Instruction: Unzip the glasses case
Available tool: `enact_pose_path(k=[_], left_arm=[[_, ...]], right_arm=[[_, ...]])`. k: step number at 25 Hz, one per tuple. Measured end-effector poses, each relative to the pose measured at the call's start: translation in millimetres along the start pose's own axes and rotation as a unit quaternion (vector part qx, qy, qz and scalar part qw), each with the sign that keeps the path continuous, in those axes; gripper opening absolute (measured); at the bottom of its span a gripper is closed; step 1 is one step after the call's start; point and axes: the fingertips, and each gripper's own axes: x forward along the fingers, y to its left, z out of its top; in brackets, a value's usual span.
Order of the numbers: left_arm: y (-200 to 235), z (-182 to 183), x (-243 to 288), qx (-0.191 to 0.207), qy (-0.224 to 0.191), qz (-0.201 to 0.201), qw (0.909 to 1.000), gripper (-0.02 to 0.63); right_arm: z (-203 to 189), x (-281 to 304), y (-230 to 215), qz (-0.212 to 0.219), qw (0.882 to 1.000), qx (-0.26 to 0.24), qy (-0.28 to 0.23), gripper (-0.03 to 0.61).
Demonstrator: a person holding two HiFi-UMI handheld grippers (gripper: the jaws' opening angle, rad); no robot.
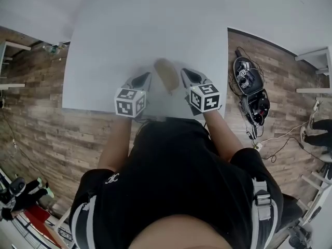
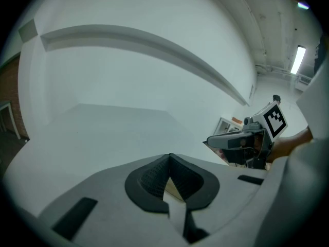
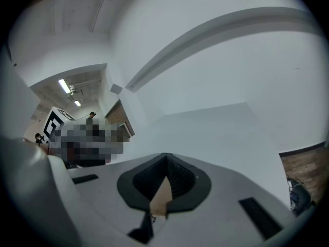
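table (image 1: 129, 30): plain white, matte, flat; biggest thing in the shot, and nothing else is seen on it but the case and both tools

glasses case (image 1: 167, 75): tan, rounded oblong, looks soft-skinned, maybe fabric or faux leather. It's laid on the near part of the table, right between the two grippers

long axis: pointed mostly away from the person, tilted a bit, with the near end swung toward the right side

left gripper (image 1: 145, 79): grey plastic body, black ribbed pads. The jaws are pressed fully together and nothing is gripped. The case sits just beside the tip, off to its right, and a tan sliver is seen under the closed pads in the left gripper view

right gripper (image 3: 164, 158): same build, jaws also closed tight and empty. The case is just to its left, and the same tan sliver is caught below the pads

nearer hand: honestly too close to call, both tips are parked alongside the case

zipper pull: can't be made out, so which end gets pinched is left as a guess
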Motion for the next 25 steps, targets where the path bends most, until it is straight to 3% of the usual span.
enact_pose_path(k=[4,7,11,18,25], left_arm=[[6.2,-7.9,-14.5,-0.019,-0.017,-0.002,0.9997,0.002],[8.9,-30.5,-22.9,-0.049,-0.014,-0.012,0.9986,0.002],[14.0,-47.0,-30.2,-0.059,-0.009,-0.015,0.9981,0.002],[-13.2,-31.9,-14.8,-0.07,-0.027,0.02,0.997,0.002],[-93.6,-16.5,23.9,-0.075,-0.031,0.039,0.9959,0.002]], right_arm=[[-4.2,-4.0,23.7,0.008,1.0,0.012,0.006,0.012],[-12.8,-7.4,37.3,0.002,1.0,0.008,0.018,0.012],[-20.5,-11.7,48.8,-0.009,1.0,0.011,0.019,0.012],[-16.0,-27.4,13.6,0.014,0.999,-0.016,0.028,0.012],[-9.7,-61.7,-45.6,0.063,0.997,-0.042,0.028,0.012]])
